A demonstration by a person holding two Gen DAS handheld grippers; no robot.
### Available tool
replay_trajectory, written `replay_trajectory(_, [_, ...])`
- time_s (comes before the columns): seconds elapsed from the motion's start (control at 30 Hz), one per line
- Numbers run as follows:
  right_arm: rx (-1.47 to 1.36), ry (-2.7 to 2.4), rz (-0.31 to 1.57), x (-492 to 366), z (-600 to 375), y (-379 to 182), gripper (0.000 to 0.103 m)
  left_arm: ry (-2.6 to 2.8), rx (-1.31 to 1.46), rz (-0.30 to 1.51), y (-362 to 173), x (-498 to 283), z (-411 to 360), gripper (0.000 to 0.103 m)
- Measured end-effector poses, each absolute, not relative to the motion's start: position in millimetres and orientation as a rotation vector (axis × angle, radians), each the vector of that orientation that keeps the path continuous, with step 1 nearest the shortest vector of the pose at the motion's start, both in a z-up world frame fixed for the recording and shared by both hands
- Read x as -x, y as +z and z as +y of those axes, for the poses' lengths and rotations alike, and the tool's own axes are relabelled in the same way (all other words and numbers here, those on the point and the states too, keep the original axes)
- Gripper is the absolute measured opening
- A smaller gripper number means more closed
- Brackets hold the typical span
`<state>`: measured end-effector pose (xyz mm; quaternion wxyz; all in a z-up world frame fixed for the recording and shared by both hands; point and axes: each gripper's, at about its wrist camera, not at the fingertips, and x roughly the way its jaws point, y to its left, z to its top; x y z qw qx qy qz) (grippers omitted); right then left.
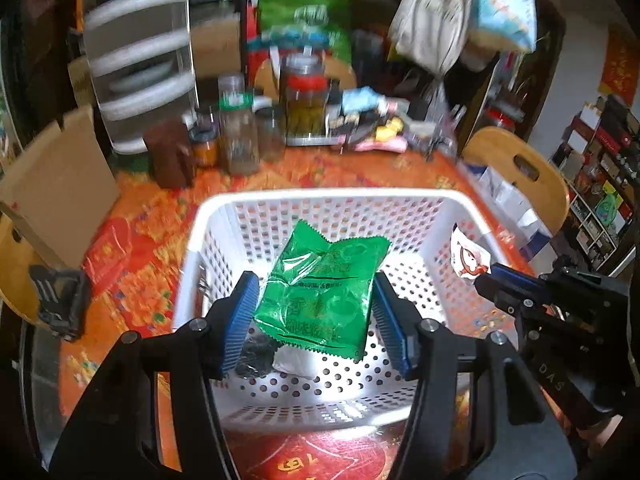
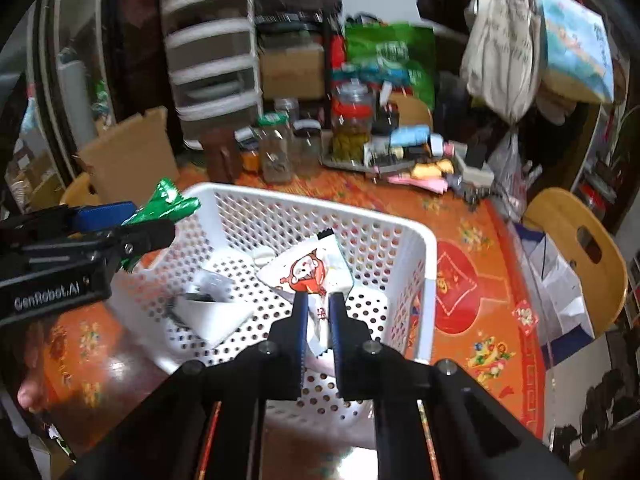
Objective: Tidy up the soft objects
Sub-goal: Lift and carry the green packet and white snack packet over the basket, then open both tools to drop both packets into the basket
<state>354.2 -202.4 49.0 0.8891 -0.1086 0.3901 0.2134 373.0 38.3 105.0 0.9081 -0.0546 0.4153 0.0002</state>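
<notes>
A white perforated basket (image 1: pixel 224 208) stands on the orange patterned tablecloth; it also shows in the right wrist view (image 2: pixel 428 264). My left gripper (image 1: pixel 316 300) is open above the basket, with a green snack packet (image 1: pixel 320 296) between its blue pads (image 1: pixel 240 312), seemingly loose. From the right wrist view the green packet (image 2: pixel 168 200) pokes out beside the left gripper. My right gripper (image 2: pixel 318 308) is shut on a white packet with a red cartoon figure (image 2: pixel 308 272), held over the basket; that packet also shows in the left wrist view (image 1: pixel 466 256). White and dark soft items (image 2: pixel 208 312) lie in the basket.
Glass jars (image 1: pixel 240 136) and a tray of small items (image 1: pixel 360 128) crowd the table's far side. A cardboard flap (image 1: pixel 60 184) stands at the left. A wooden chair (image 2: pixel 580 248) with papers is at the right. A drawer unit (image 2: pixel 216 52) stands behind.
</notes>
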Motion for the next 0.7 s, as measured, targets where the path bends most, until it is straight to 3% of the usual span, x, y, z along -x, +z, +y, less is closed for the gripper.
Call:
replay_trajectory(0.27, [0.256, 0.419, 0.942, -388, -183, 3, 0.009, 0.022, 0.131, 1.027, 39, -418, 39, 0.055])
replay_trajectory(0.53, [0.242, 0.429, 1.001, -394, -178, -13, 0.011, 0.035, 0.137, 1.079, 16, -428, 39, 0.056])
replay_trajectory(0.7, [0.216, 0.439, 0.979, -392, -180, -8, 0.02, 0.028, 0.141, 1.085, 12, -424, 42, 0.058])
